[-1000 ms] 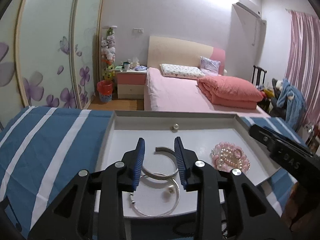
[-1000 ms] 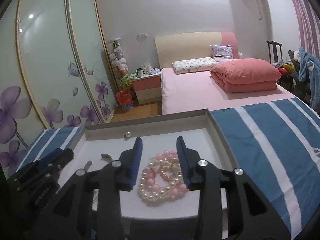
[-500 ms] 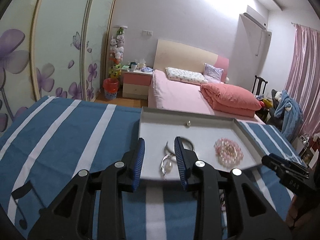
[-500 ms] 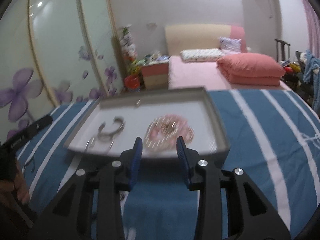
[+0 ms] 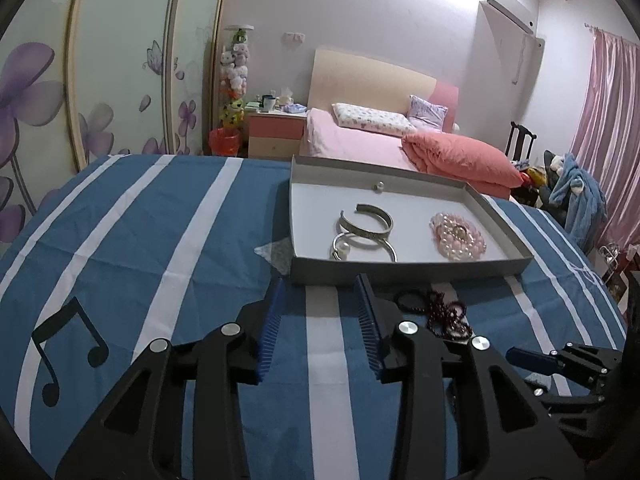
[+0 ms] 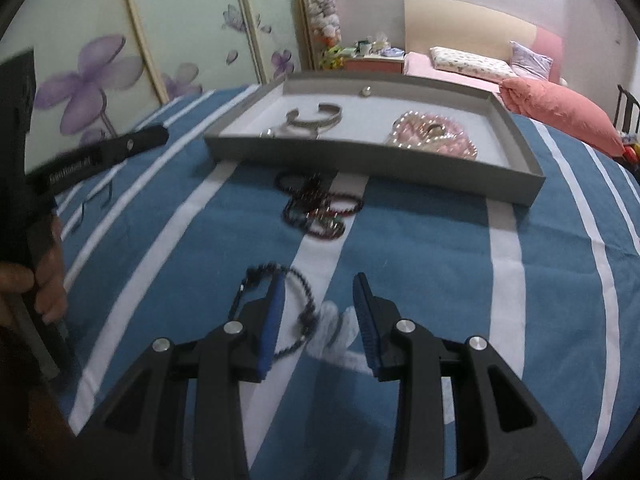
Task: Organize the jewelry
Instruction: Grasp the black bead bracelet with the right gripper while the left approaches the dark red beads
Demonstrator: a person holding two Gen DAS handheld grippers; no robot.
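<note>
A grey tray on the blue striped cloth holds silver bangles, a pink and pearl bead pile and a small pearl. Dark bead bracelets lie on the cloth in front of the tray. A dark bead strand lies by my right gripper's left finger. My left gripper is open and empty, short of the tray. My right gripper is open over the cloth and also shows in the left wrist view.
The blue and white striped cloth with a black music note print covers the table. A pink bed, a nightstand, flowered wardrobe doors and a chair with clothes stand beyond.
Both grippers have pulled back from over the tray toward the table's near side. The dark bracelets on the cloth have come into view. Both stay open.
</note>
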